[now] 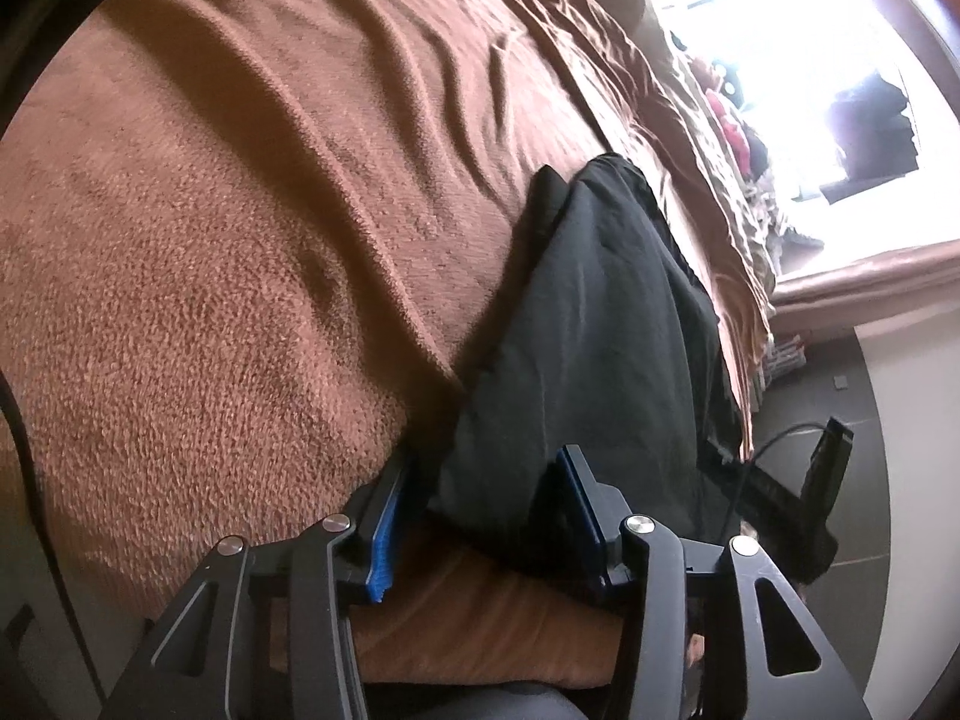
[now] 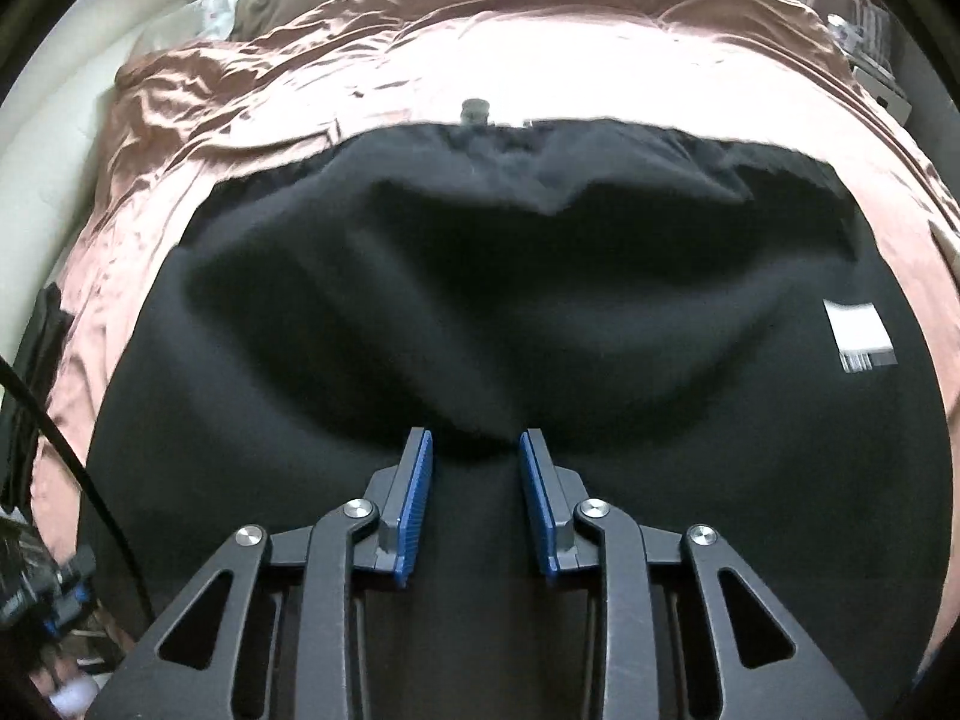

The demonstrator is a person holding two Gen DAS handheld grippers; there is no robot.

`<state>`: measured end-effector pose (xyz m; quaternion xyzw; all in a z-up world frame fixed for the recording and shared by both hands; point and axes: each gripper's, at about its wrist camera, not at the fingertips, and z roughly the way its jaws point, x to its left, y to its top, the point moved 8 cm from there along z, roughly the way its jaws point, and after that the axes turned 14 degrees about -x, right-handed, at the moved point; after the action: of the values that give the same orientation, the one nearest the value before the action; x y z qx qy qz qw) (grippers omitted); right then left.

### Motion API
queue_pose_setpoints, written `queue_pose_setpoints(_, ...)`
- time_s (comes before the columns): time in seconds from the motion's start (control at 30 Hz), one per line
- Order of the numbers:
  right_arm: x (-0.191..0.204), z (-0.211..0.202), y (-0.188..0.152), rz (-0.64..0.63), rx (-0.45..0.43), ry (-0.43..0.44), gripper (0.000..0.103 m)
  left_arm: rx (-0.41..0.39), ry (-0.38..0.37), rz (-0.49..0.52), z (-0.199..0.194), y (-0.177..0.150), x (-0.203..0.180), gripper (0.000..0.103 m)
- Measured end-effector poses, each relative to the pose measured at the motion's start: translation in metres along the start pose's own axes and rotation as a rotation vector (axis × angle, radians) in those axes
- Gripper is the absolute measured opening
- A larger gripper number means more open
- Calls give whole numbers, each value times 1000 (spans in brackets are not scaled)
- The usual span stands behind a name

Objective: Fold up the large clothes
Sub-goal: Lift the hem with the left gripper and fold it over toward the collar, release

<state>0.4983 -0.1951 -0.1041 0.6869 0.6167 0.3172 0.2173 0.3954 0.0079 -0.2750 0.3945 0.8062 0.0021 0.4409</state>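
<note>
**Dark garment on the bed, both jaws spread**

Through the right wrist camera I see the black garment (image 2: 510,312) spread across the pink satin bed cover (image 2: 252,114), filling most of the view. Its far edge runs in a curve across the cover, and a deep fold sags across its middle. A white label (image 2: 859,336) shows on the cloth toward the right side. My right gripper (image 2: 475,468) sits low over the near part of the garment with its jaws spread; the blue pads (image 2: 415,504) stand apart with dark cloth showing between them, and I cannot tell whether any fabric is actually caught. A small dark object (image 2: 475,109) lies on the cover just beyond the garment's far edge; it is too small to identify.

Through the left wrist camera the view is tilted. My left gripper (image 1: 486,504) has its jaws spread wide, and an edge of the black garment (image 1: 600,324) hangs between the two blue pads (image 1: 384,531), not pinched by them. The brown fleece blanket (image 1: 240,228) fills the left side, rumpled into long ridges, and the garment lies against it. A bright window (image 1: 798,60) glares at the upper right, above a dark tiled floor (image 1: 864,480).
</note>
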Motion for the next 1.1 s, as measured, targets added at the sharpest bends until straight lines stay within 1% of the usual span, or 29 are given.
queue_pose_setpoints(0.13,4,14,13,15,0,-6,27,-11,14,-33,0,-1,2,50)
queue_pose_setpoints(0.3,1,43,28,88,1,-2,27,-13,32,-49,0,-2,1,49)
queue_pose_setpoints(0.57,-6,83,58,138,-30,-16,27,-2,23,-83,0,-2,2,49)
queue_pose_setpoints(0.67,-9,88,63,194,-53,19,27,10,23,-77,3,-1,1,47)
queue_pose_setpoints(0.7,-9,85,63,213,-60,42,27,13,20,-74,4,0,0,41)
queue_pose_setpoints(0.73,-17,73,60,229,-65,62,27,19,4,-74,5,0,-2,35)
queue_pose_setpoints(0.77,-19,65,58,252,-78,89,27,17,1,-71,5,0,-3,33)
queue_pose_setpoints(0.8,-20,51,56,271,-102,115,27,6,-17,-68,4,2,-5,24)
queue_pose_setpoints(0.83,-21,43,54,270,-114,123,27,1,-39,-73,3,2,-7,20)
queue_pose_setpoints(0.93,-26,15,39,263,-140,156,27,-24,-88,-85,-5,5,-15,17)
queue_pose_setpoints(1.03,-31,-3,15,280,-126,194,27,-38,-138,-75,-14,9,-30,15)
queue_pose_setpoints(1.1,-33,-13,-2,289,-115,216,27,-52,-176,-50,-21,13,-46,14)
